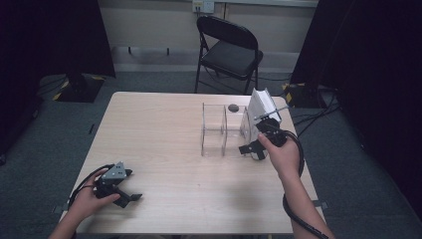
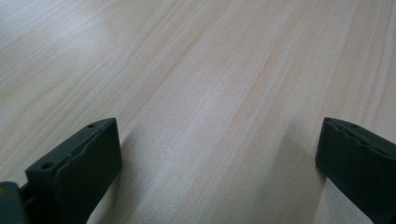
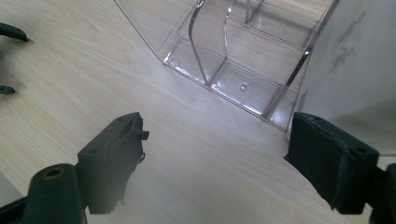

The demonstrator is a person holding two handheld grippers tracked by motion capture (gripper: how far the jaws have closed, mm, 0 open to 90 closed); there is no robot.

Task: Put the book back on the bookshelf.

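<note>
A clear rack (image 1: 221, 130) stands right of centre on the table (image 1: 164, 139); a white box (image 1: 263, 105) sits in its right end. A chair (image 1: 230, 50) stands behind the table.

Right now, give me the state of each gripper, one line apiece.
Left gripper: open, nothing between its jaws, low over the light wooden table.
Right gripper: open, holding nothing, beside the clear plastic divided organiser.
</note>
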